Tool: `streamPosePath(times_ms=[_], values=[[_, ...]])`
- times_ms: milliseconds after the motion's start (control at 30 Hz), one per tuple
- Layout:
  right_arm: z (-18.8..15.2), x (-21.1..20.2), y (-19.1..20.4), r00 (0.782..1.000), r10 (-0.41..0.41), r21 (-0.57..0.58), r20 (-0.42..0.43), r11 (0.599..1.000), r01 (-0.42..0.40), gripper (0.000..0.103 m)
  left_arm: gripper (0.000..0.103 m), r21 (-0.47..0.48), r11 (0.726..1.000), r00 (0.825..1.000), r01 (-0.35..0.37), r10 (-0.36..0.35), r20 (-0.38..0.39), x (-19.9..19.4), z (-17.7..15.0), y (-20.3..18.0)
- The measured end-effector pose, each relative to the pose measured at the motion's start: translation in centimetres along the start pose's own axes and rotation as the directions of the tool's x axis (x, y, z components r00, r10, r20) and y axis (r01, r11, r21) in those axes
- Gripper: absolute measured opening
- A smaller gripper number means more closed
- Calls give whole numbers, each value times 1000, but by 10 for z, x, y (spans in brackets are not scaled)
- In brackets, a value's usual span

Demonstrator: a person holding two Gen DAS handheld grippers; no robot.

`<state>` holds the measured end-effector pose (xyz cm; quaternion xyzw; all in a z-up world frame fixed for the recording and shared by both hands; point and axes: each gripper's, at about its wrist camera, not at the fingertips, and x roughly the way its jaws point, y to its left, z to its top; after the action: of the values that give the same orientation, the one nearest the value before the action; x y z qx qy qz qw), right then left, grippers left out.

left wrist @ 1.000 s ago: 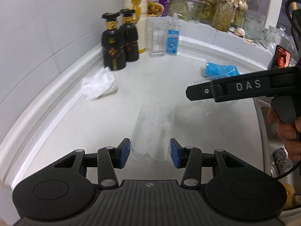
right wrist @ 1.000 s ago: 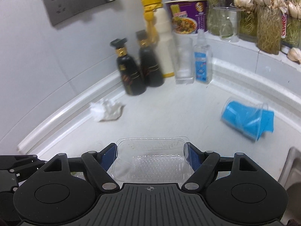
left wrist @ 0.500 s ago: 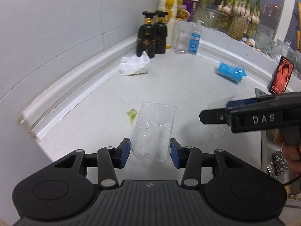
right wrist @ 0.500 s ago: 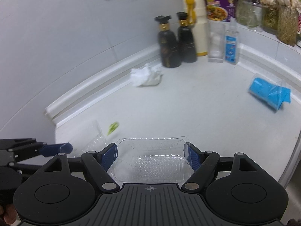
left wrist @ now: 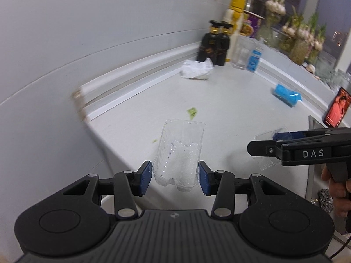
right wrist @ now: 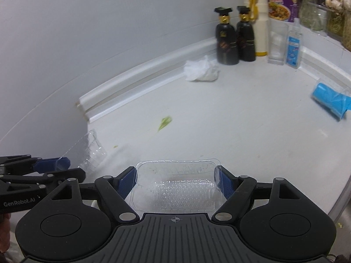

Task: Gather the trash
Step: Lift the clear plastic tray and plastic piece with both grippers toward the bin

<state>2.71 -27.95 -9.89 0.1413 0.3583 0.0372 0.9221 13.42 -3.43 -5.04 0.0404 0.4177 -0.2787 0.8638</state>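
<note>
left gripper [left wrist: 175, 176]: pads clamp narrow clear tray [left wrist: 178, 153], held at 12 o'clock off the edge of counter [left wrist: 230, 100] | right gripper [right wrist: 177, 183]: grips wide clear tray [right wrist: 177, 188] | advice: keep both squeezes light, trays level, carry to a bin (unseen) | left behind: tissue [right wrist: 200, 71] at 12, blue cup [right wrist: 329, 100] at 2

Clear plastic tray, narrow [left wrist: 178, 153]: clamped end-on in my left gripper [left wrist: 174, 176], held above counter. Clear plastic tray, wide [right wrist: 177, 187]: crosswise in my right gripper [right wrist: 176, 185], open side up. Crumpled white tissue [right wrist: 201, 69]: by backsplash. Blue cup [right wrist: 329, 97]: on its side. Green scrap [right wrist: 165, 122]: mid-counter.
</note>
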Motion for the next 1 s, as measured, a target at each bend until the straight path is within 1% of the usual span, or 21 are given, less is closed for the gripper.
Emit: streamPosePath(times_ms=[200,400,600,800,900,1000], values=[[-12,6,25,999,20,-41,-35,999,-22,79,41,-72,997,999,-38,38,-1,-15,-19,27],[-25,10,53,997,47,-90,-63,995,-52,79,41,-150,985,997,-81,80,-15,-23,-41,57],[-41,15,88,991,99,-159,-93,981,-113,79,41,-198,972,992,-123,119,-32,-28,-67,86],[-59,27,129,978,160,-258,-134,947,-191,79,42,-238,958,987,-158,150,-50,-28,-91,113],[-67,36,150,970,186,-315,-159,921,-229,79,42,-254,950,984,-179,168,-66,-24,-102,126],[-78,44,170,956,220,-359,-192,891,-277,79,42,-276,941,980,-197,180,-86,-18,-116,138]])
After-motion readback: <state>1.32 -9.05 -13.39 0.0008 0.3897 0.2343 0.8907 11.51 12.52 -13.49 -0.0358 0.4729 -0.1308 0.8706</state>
